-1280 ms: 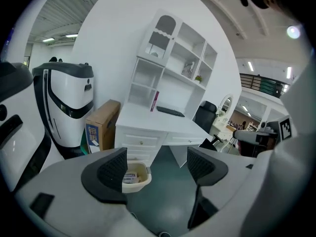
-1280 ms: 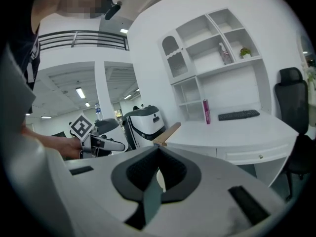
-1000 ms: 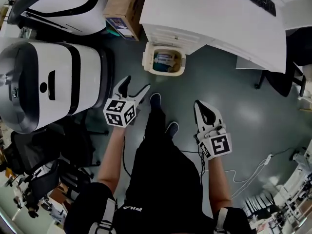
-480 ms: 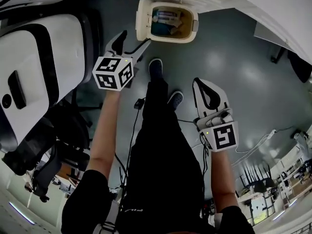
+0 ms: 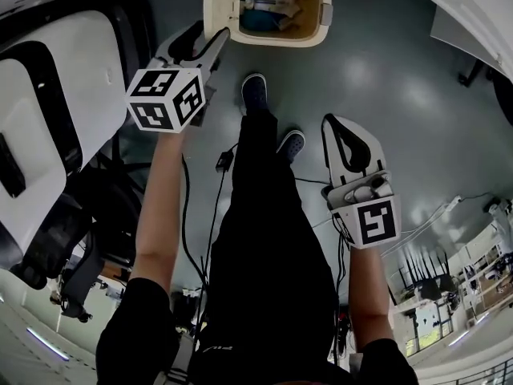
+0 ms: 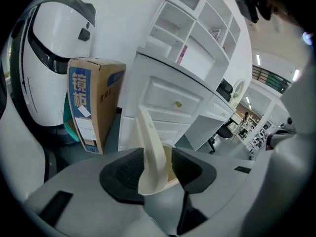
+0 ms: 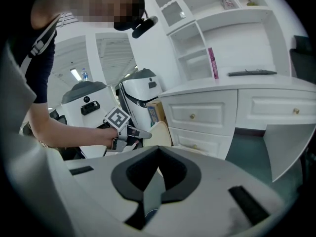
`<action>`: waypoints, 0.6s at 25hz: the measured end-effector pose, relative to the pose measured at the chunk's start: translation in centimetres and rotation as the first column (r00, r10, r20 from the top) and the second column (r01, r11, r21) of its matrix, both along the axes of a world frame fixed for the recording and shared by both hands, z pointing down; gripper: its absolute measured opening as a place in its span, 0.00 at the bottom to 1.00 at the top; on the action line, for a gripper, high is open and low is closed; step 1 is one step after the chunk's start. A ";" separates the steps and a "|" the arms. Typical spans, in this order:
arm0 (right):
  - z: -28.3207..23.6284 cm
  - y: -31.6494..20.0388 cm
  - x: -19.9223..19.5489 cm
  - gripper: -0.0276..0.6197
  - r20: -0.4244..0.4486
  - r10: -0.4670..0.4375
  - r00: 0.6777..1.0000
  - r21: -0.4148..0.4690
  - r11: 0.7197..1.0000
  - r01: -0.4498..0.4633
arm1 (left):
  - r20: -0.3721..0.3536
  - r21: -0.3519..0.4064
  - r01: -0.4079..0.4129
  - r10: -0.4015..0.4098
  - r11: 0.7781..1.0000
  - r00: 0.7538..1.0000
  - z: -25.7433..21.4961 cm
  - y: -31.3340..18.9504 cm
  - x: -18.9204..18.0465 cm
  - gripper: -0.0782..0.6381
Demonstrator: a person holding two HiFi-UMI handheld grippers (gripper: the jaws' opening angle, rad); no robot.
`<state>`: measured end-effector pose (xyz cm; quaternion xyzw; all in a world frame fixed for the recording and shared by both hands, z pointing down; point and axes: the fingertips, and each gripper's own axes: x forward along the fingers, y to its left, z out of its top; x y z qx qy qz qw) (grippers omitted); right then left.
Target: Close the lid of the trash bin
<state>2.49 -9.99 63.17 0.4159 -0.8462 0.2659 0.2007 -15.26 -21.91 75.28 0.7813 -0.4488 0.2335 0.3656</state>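
A cream trash bin (image 5: 314,34) stands open on the floor at the top of the head view, with rubbish inside. Its lid (image 5: 213,5) stands upright along the bin's left side. My left gripper (image 5: 210,32) straddles the lid's edge. In the left gripper view the lid (image 6: 150,154) runs between the two dark pads; the jaws have just been closing and now grip it. My right gripper (image 5: 335,123) hangs lower right of the bin, shut with nothing in it, its tips meeting (image 7: 158,149). The right gripper view also shows the lid (image 7: 160,131) and the left gripper (image 7: 136,132).
A big white-and-black machine (image 5: 40,119) fills the left. A cardboard box (image 6: 91,102) stands beside a white cabinet with drawers (image 6: 168,102) behind the bin. The person's shoes (image 5: 255,91) are just short of the bin. Cables (image 5: 425,223) trail on the floor at right.
The bin has come closer in the view. My left gripper has moved up to the lid's edge and its jaws have narrowed around it. The right gripper stayed shut beside the leg.
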 end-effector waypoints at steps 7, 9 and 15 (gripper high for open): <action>1.6 1.0 -0.3 0.05 0.018 0.020 1.000 -0.022 1.000 -0.020 | 0.001 0.004 -0.035 0.035 0.999 0.999 0.3 0.0 1.4 0.32; 1.6 1.1 -0.3 0.05 0.025 0.031 0.999 -0.023 0.999 -0.030 | 0.008 0.012 -0.060 0.060 0.998 0.998 0.4 0.0 2.5 0.32; 1.8 1.3 1.1 0.05 0.036 0.064 0.997 -0.030 0.998 -0.063 | -0.045 -0.018 -0.136 0.135 0.991 0.990 1.3 0.3 7.8 0.33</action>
